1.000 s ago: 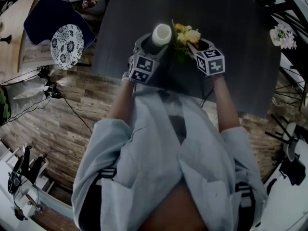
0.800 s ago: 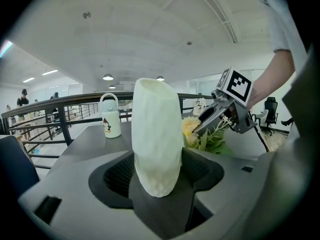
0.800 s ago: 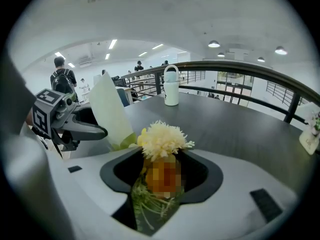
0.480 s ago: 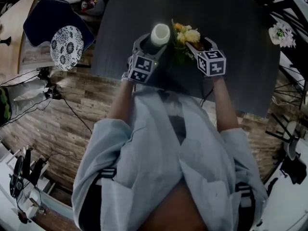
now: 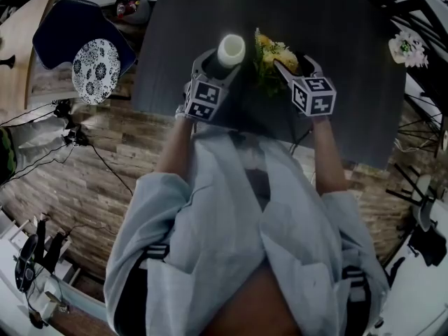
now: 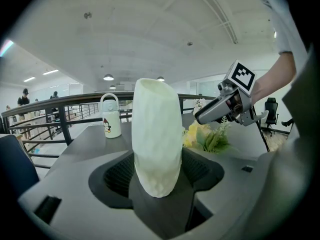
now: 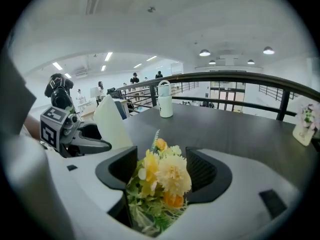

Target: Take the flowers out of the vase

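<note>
A tall white vase stands on the dark table, and my left gripper is shut on its lower body. In the left gripper view the vase fills the gap between both pads. A bunch of yellow, cream and orange flowers with green leaves sits just right of the vase, outside it. My right gripper straddles the flowers. Its jaws are opening and the pads stand off the blooms on both sides. The right gripper also shows above the flowers from the left side.
A white lidded jug with a cartoon print stands at the table's far side. A blue chair with a patterned cushion is on the left. A small pot of pale flowers sits at the right. A black railing runs behind the table.
My right gripper's jaws have widened off the flowers and the gripper has drawn back a little to the right. The left gripper and vase have kept still.
</note>
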Demonstrator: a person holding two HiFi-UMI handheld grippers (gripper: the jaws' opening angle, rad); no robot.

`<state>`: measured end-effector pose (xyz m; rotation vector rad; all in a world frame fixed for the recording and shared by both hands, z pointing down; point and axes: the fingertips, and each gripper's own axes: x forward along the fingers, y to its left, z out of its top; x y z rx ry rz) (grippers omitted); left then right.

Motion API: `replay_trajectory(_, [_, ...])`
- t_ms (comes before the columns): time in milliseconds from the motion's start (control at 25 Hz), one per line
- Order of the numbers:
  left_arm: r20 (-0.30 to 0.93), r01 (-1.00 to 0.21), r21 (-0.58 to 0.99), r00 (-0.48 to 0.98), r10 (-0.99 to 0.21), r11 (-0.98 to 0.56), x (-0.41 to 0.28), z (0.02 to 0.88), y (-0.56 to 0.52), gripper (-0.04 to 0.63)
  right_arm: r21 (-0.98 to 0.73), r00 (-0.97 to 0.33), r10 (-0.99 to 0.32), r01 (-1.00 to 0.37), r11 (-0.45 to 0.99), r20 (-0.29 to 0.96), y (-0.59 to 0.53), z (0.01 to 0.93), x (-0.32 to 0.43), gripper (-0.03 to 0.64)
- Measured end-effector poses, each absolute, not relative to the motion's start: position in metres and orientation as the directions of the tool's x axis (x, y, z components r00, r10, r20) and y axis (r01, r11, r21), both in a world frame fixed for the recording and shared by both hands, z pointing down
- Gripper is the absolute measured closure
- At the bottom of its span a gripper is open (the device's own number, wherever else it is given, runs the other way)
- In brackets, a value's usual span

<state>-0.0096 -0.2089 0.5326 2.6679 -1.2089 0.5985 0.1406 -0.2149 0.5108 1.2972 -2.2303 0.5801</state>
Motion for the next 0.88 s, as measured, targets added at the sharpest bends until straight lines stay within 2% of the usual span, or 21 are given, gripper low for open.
replay_trajectory(480, [0.414,-0.751,-0.022,0.594,-0.689,-0.660,-0.009,0.533,-0.208,0.296,-0.182,-0.500,-0.755,-0.864,0.470,0.424,-0.199,0.434,0.109,0.331])
replay_trajectory(880, [0.419,-0.760,-0.027,0.581,-0.698,-0.649,-0.009,0.532,-0.209,0.291,-0.179,-0.548,-0.722,-0.831,0.526,0.421,-0.172,0.426,0.093,0.331])
